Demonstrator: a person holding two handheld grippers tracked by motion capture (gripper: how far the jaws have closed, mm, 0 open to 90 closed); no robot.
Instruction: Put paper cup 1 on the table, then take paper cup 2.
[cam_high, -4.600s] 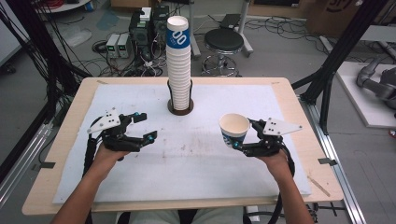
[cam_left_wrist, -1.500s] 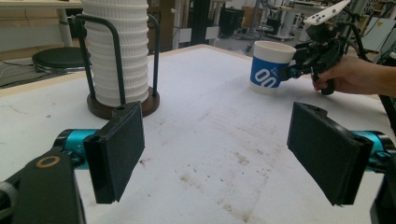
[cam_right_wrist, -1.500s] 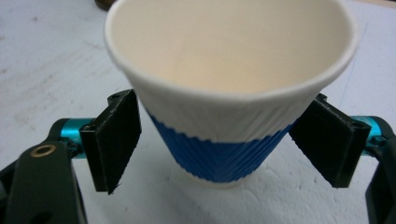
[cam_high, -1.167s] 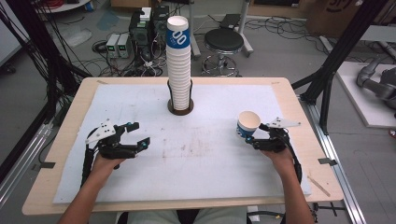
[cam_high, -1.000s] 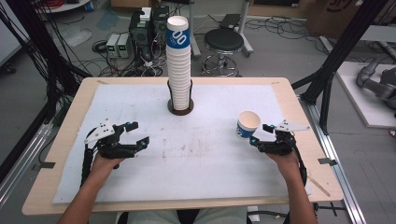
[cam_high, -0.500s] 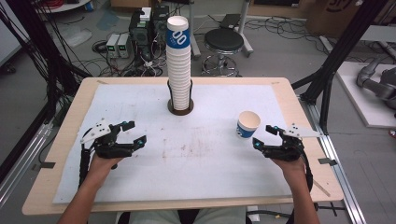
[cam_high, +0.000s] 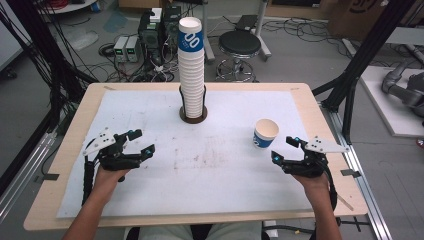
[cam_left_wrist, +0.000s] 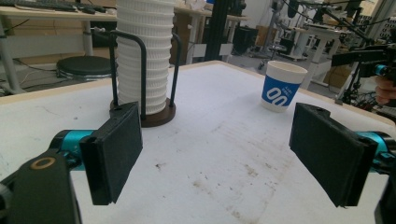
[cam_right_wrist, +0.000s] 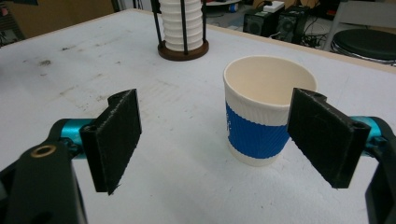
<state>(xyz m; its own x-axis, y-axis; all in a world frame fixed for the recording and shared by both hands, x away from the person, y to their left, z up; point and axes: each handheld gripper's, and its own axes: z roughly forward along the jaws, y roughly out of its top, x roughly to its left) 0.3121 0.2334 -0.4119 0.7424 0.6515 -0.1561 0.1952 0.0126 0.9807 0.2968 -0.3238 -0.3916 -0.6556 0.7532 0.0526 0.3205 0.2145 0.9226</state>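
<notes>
White sheeting, stained brown near its middle, covers the wooden table (cam_high: 320, 107); lab floor clutter, a round stool (cam_high: 240, 44) and cabling lie beyond the far edge. Nearest, at 8 o'clock on the sheet, the left gripper (cam_high: 136, 142) hovers with its jaws spread wide; they have just been opening further, and the left gripper view shows nothing between the pads, only bare sheet. At 4 o'clock the right gripper (cam_high: 286, 148) also stands with jaws parted and holds nothing; in the right gripper view the single paper cup (cam_right_wrist: 266, 114) sits upright ahead of the pads, nearer the right-hand pad but apart from both. From above, that blue-banded cup (cam_high: 265, 133) rests on the sheet at about 3 o'clock, just beyond the right gripper's tips, mouth up and empty. Farther, at 12 o'clock, the tall stack of cups (cam_high: 191, 65) stands in its wire-post holder (cam_high: 193, 116), well apart from the lone cup. Judgement: one cup has been set down and released; step in hand is the changeover. Next move likely calls for a gripper to reach to the stack top and pinch a single cup rim without lifting several together.
</notes>
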